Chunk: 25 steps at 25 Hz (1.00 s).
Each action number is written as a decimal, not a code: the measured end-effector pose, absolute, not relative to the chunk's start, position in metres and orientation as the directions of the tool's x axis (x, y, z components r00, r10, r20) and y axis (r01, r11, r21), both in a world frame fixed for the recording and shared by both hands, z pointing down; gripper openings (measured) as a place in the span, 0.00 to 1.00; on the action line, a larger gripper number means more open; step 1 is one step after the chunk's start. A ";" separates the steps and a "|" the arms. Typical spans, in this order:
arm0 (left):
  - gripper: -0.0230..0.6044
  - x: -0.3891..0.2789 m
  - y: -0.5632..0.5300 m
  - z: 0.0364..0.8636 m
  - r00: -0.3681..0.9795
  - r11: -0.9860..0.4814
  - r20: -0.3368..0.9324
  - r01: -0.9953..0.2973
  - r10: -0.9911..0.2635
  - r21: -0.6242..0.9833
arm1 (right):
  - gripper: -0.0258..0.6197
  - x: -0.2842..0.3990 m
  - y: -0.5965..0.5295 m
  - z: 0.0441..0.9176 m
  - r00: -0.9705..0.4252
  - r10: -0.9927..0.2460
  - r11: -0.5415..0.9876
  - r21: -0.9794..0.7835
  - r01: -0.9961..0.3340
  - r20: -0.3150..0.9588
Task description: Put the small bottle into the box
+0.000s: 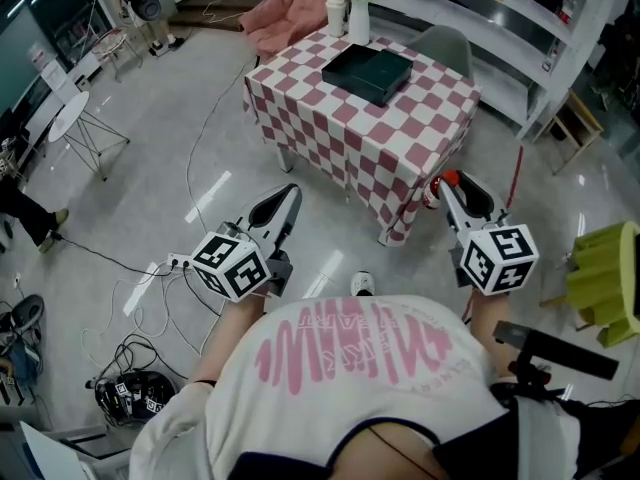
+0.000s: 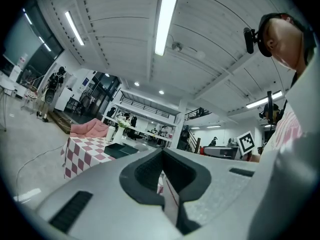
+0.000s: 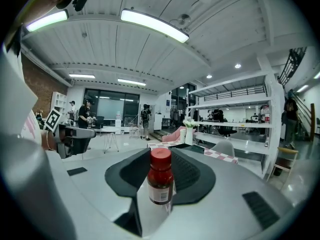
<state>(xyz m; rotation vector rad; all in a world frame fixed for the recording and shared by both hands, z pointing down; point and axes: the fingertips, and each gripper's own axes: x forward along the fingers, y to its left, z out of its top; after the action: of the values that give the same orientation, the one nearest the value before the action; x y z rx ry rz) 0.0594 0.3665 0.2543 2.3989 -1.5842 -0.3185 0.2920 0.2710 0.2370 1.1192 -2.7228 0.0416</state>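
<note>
Grey polished floor (image 1: 180, 148) is filling most of the head view, cables trailing across it at the left. At lower left the left gripper (image 1: 285, 203) is hanging level with its jaws drawn together and nothing between them, so it is playing no part in this one. Moving to the upper middle, the worktop (image 1: 330, 133) in its red-and-white check cloth is carrying the dark box (image 1: 368, 73), which is lying flat near the far side beside a vase of flowers. Over on the right, the right gripper (image 1: 455, 193) is clamping the small bottle (image 3: 160, 179) between its pads. The bottle is standing upright, red cap up and long axis vertical. This is the gripper nearer the worktop, hanging just off its near corner. The box is lying up and to the left of it in the head view, well apart, and in the right gripper view it is showing just right of the bottle. By my reading, the move is a reach forward and slightly across.
</note>
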 end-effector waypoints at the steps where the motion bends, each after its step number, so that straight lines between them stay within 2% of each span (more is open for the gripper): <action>1: 0.05 0.058 0.359 0.254 0.385 -0.378 -0.046 -0.867 -0.922 0.324 | 0.24 0.290 0.262 0.236 -0.695 -0.693 0.714 0.049 -0.699 0.189; 13: 0.05 0.031 0.254 0.225 0.331 -0.343 -0.092 -0.890 -0.939 0.301 | 0.24 0.261 0.140 0.205 -0.737 -0.659 0.751 0.076 -0.656 0.149; 25: 0.05 0.009 0.152 0.233 0.277 -0.285 -0.072 -0.906 -0.958 0.313 | 0.24 0.248 0.027 0.211 -0.754 -0.639 0.768 0.067 -0.637 0.153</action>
<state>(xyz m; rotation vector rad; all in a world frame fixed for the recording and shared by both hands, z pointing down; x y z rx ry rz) 0.0090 0.1516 0.2332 2.3332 -1.7336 -0.3652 0.2485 0.0267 0.2113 1.0162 -2.7956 -0.0158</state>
